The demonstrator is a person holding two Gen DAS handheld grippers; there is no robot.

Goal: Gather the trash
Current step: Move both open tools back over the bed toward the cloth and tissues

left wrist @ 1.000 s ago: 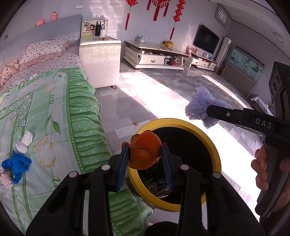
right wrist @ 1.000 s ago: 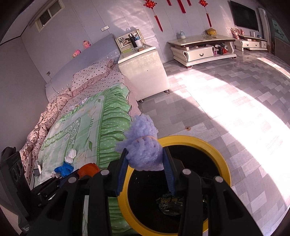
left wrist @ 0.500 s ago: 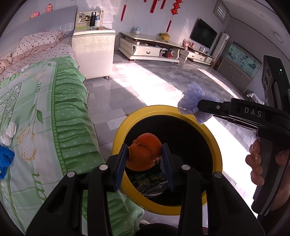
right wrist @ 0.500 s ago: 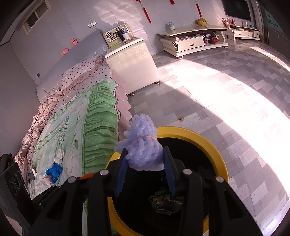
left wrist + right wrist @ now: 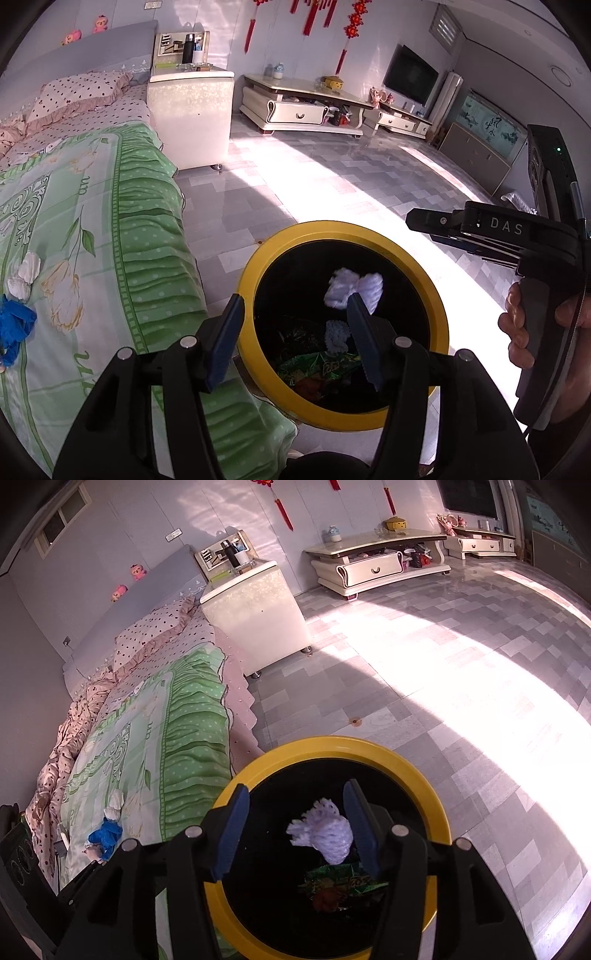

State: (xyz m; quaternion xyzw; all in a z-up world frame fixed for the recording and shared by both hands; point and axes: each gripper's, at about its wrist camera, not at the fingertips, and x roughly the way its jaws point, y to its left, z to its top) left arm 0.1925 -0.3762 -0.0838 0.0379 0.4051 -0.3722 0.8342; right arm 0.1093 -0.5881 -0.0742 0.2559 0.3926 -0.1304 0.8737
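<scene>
A black bin with a yellow rim [image 5: 280,243] [image 5: 406,753] stands on the floor beside the bed. My left gripper [image 5: 295,339] is open and empty above the bin's mouth. My right gripper [image 5: 295,830] is open over the bin too. The lilac foam net [image 5: 325,834] [image 5: 354,288] is loose between the right fingers, inside the bin's opening. A green wrapper [image 5: 317,365] and the orange peel [image 5: 327,899] lie at the bin's bottom. A blue glove [image 5: 13,325] and white tissue [image 5: 26,275] lie on the green bedspread [image 5: 110,236].
A white bedside cabinet [image 5: 190,118] stands at the head of the bed. A low TV stand [image 5: 306,110] runs along the far wall. The tiled floor [image 5: 443,672] lies sunlit right of the bin. The right gripper's body [image 5: 517,236] shows beyond the bin.
Both grippers have opened over the bin. The orange peel has dropped out of the left one into the bin, and the foam net has come loose from the right one.
</scene>
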